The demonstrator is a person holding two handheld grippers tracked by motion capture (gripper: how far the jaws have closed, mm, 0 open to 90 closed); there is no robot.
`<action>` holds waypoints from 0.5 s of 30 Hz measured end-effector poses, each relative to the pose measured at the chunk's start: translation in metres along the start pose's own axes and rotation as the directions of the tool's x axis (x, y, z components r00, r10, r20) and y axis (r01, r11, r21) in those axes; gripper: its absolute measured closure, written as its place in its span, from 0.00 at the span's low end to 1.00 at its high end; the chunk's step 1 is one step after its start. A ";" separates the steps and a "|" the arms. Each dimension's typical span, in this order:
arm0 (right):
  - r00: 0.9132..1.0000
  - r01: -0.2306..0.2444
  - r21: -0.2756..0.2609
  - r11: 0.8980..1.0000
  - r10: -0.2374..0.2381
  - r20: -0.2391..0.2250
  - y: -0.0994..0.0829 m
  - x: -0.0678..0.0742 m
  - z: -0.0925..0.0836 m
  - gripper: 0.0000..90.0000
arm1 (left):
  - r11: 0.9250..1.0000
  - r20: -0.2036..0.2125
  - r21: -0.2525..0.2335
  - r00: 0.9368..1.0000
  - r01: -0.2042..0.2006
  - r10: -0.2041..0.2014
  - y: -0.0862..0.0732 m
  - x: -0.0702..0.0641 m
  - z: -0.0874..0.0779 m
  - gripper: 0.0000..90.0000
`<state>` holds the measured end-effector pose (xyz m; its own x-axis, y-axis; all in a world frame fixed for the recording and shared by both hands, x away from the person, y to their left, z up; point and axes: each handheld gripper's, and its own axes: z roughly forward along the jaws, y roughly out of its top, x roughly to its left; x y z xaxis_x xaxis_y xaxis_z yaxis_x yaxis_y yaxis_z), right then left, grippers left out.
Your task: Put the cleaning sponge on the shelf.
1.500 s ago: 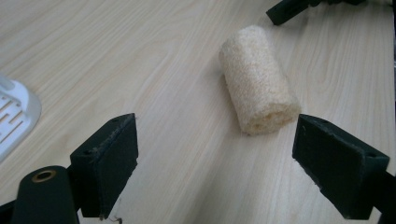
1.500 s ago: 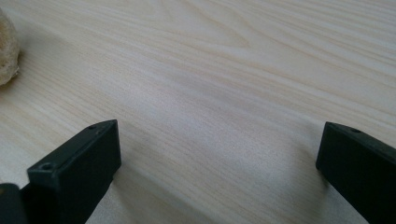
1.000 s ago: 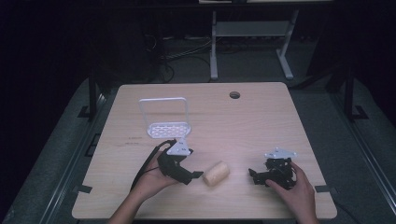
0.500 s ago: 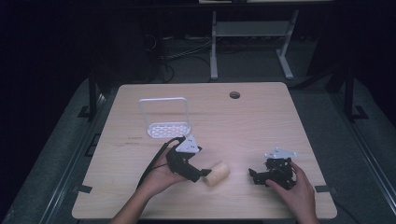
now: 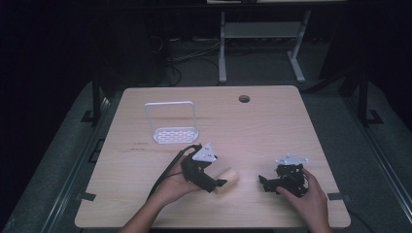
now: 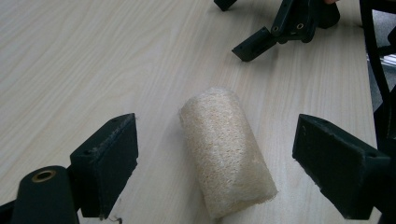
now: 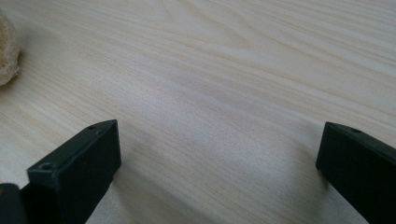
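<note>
- Now, the left gripper (image 5: 219, 183) sits near the front edge of the worktop (image 5: 272, 126), a little left of the middle, held in the person's left hand (image 5: 176, 185), with its grey three-cornered plate on top.
- Its jaws are spread wide, one on each side of the loofah roll (image 6: 226, 150), and in the left gripper view neither jaw touches it; bare wood shows in both gaps.
- That pale, fibrous loofah roll lies on its side on the worktop, close to the front edge and about midway between the two side edges; in the high view it appears at the tip of the left gripper (image 5: 227, 180).
- Over to the right, the right gripper (image 5: 262, 182) rests near the front right corner, held in the person's right hand (image 5: 307, 194), its jaw tips turned toward the loofah roll and apart from it.
- Its jaws are also spread wide, with nothing but bare wood between them in the right gripper view (image 7: 217, 154); the frayed end of the loofah roll (image 7: 7, 46) shows at the left border of that view.
- From the left gripper view, the right gripper (image 6: 285, 25) appears beyond the roll, its black jaw tips low over the wood.
- Farther back, a white wire rack (image 5: 173, 127) with a perforated base and an upright frame stands toward the left edge, well apart from both grippers.
- A round cable hole (image 5: 244, 99) sits near the back edge, right of the middle.
</note>
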<state>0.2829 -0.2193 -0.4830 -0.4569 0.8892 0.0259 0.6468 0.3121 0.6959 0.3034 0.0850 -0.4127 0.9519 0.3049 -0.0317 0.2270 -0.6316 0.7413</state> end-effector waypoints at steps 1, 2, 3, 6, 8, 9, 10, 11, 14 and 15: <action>1.000 0.000 0.000 1.000 0.000 0.000 0.000 0.000 0.000 0.00 | 1.000 -0.002 0.007 1.000 0.001 -0.001 0.000 -0.001 0.001 0.15; 1.000 0.000 0.000 1.000 0.000 0.000 0.000 0.000 0.000 0.00 | 1.000 -0.003 0.013 1.000 0.003 -0.003 0.001 -0.001 0.003 0.15; 1.000 0.000 0.000 1.000 0.000 0.000 0.000 0.000 0.000 0.00 | 1.000 -0.001 0.014 1.000 0.008 -0.008 0.000 -0.002 0.004 0.15; 1.000 0.000 0.000 1.000 0.000 0.000 0.000 0.000 0.000 0.00 | 1.000 0.000 0.031 1.000 0.004 -0.004 0.001 -0.003 0.008 0.15; 1.000 0.000 0.001 1.000 0.000 0.000 0.000 0.000 0.000 0.00 | 0.999 0.005 0.036 1.000 0.005 -0.005 0.001 -0.005 0.011 0.15; 1.000 -0.001 0.001 1.000 0.001 0.000 0.000 0.000 0.000 0.00 | 0.999 0.003 0.033 1.000 0.009 -0.009 0.001 -0.005 0.013 0.15; 1.000 -0.001 0.001 1.000 0.001 0.000 0.000 0.000 0.000 0.00 | 0.999 0.004 0.041 1.000 0.006 -0.006 0.002 -0.005 0.014 0.15; 1.000 -0.001 0.001 1.000 0.001 0.000 0.000 0.000 0.000 0.00 | 0.999 0.003 0.040 1.000 0.012 -0.012 0.002 -0.006 0.015 0.15; 1.000 -0.002 0.001 1.000 0.002 0.002 0.000 0.000 0.000 0.00 | 0.998 -0.010 0.056 1.000 0.026 -0.025 0.001 -0.006 0.019 0.15; 1.000 -0.001 0.001 1.000 0.001 0.002 0.000 0.000 0.000 0.00 | 0.998 -0.013 0.061 0.999 0.033 -0.032 0.001 -0.006 0.020 0.15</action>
<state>0.2832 -0.2191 -0.4830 -0.4550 0.8901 0.0258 0.6481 0.3111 0.6952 0.3018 0.0683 -0.4252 0.9413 0.3345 -0.0468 0.2705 -0.6636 0.6975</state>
